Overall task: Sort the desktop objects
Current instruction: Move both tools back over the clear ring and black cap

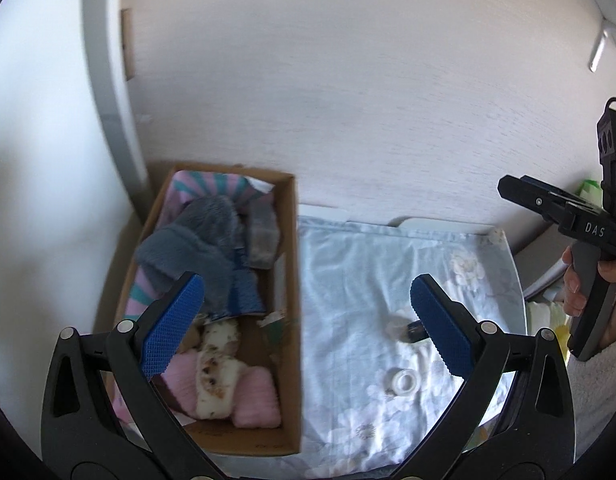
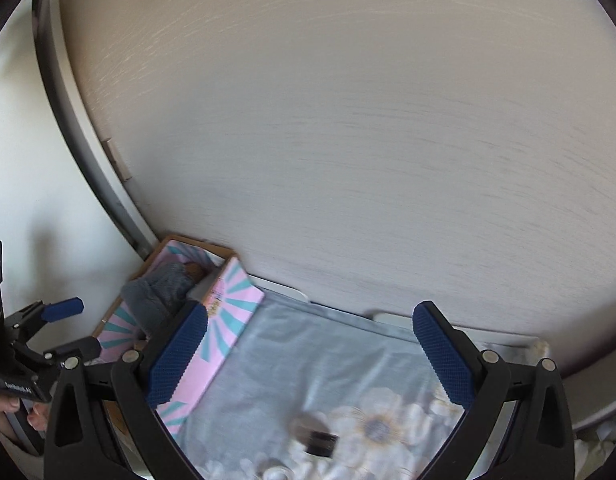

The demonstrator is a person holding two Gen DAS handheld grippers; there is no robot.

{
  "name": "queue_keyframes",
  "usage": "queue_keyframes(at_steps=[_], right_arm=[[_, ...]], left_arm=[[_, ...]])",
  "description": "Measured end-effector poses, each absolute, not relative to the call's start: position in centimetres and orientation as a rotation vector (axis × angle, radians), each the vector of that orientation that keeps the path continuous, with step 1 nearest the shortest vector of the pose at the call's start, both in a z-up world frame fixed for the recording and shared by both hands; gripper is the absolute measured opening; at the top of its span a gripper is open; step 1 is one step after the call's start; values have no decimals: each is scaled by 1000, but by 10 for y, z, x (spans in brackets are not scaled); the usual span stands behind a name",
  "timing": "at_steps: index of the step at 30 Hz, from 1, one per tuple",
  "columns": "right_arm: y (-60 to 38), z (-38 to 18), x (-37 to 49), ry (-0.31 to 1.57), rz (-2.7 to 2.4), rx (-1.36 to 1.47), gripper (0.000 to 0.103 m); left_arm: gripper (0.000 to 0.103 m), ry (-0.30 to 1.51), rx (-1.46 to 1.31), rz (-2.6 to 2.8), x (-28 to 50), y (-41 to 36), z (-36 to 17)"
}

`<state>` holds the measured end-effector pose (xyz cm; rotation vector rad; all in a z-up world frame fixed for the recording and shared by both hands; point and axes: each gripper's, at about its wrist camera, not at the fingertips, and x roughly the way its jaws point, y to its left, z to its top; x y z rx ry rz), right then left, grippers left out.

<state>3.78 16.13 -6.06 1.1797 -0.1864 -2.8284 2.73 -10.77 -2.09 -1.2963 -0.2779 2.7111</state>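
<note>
A cardboard box [image 1: 293,308] at the table's left holds a grey fluffy item [image 1: 195,248], pink knitted pieces [image 1: 255,404] and a white speckled piece [image 1: 217,364]. On the floral blue cloth [image 1: 348,280] lie a small dark object [image 1: 412,330] and a white tape roll [image 1: 406,382]. My left gripper [image 1: 303,324] is open and empty above the box's right wall. My right gripper [image 2: 308,360] is open and empty above the cloth, with the dark object [image 2: 320,442] below it. The box [image 2: 223,320] shows at the left there.
A pale wood-grain wall [image 1: 348,100] rises behind the table. A white door frame [image 1: 107,100] stands at the left. The right gripper's body and the holding hand [image 1: 588,272] hang at the table's right edge. The left gripper [image 2: 63,328] shows at the far left.
</note>
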Motion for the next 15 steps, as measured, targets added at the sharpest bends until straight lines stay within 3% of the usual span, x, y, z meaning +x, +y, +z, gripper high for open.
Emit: queue_keyframes(at_steps=[15], right_arm=[[232,-79,93,-224,-2856,1242,103]], left_arm=[[103,-140,-1244,2635,38,-34,-26]])
